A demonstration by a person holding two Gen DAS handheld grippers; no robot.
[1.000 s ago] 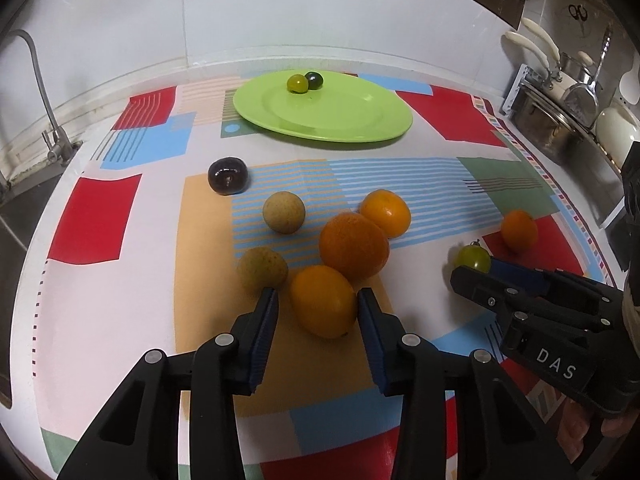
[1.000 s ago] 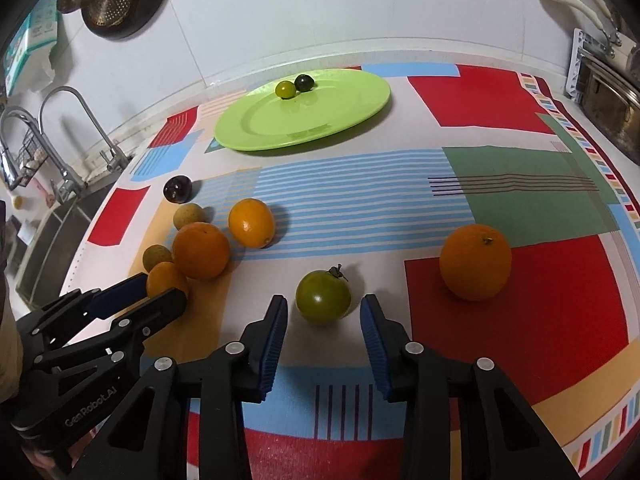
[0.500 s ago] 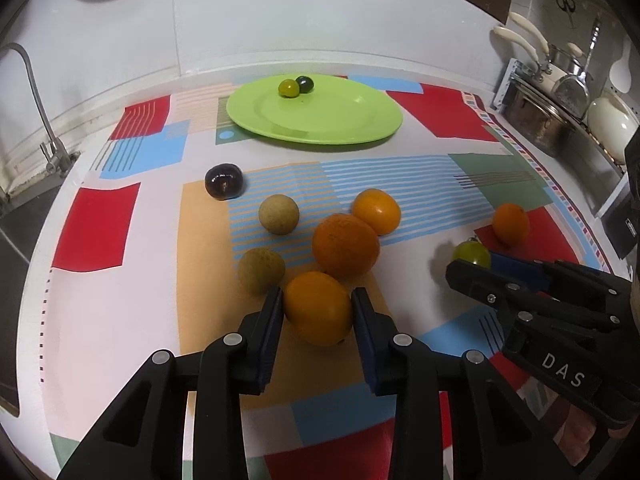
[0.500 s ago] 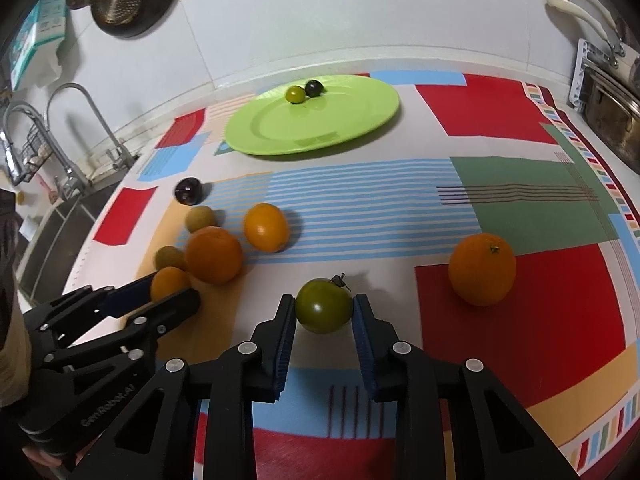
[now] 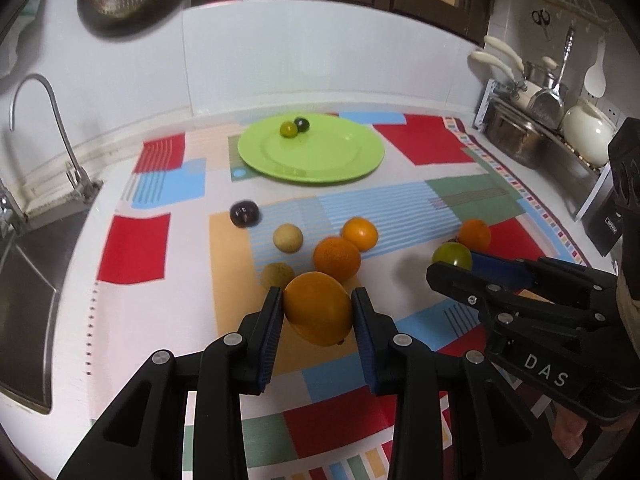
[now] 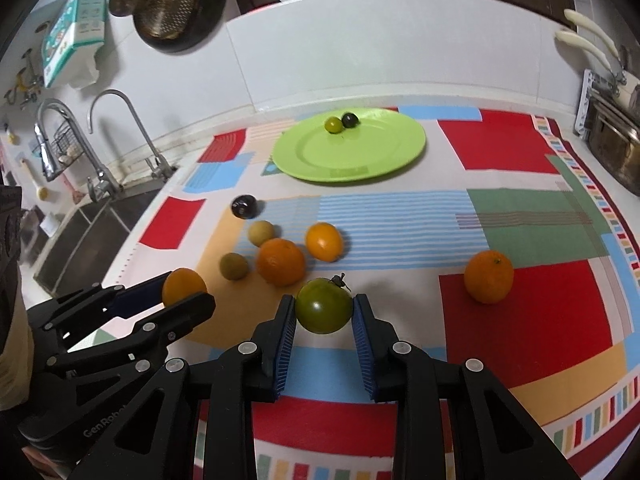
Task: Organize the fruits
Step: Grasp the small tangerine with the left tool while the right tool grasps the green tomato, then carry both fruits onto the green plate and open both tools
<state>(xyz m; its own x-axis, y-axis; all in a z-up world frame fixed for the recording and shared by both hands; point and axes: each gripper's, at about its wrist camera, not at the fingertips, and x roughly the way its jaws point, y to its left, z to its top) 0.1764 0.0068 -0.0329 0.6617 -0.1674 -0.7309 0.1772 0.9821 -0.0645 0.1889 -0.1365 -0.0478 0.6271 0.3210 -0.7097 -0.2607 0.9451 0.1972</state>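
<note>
My left gripper [image 5: 318, 304] is shut on an orange citrus fruit [image 5: 318, 309], held a little above the cloth. My right gripper [image 6: 324, 308] is shut on a green tomato [image 6: 324, 311], also raised off the cloth. The green plate [image 5: 312, 160] at the back holds a small green fruit [image 5: 288, 129] and a dark one [image 5: 301, 123]. On the cloth lie two oranges [image 5: 337, 259] together, two tan round fruits [image 5: 287, 238], a dark plum [image 5: 244, 213] and a lone orange [image 6: 489, 277] to the right. In each view the other gripper shows at the side with its fruit.
A patterned cloth [image 6: 520, 152] covers the counter. A sink [image 5: 20, 288] with a tap [image 5: 48, 92] lies to the left. Pots and a rack [image 5: 532, 136] stand at the right, and a white wall runs behind the plate.
Both grippers closed on their fruits, the left on the orange citrus, the right on the green tomato, then lifted them off the cloth. The view now reaches higher up the wall.
</note>
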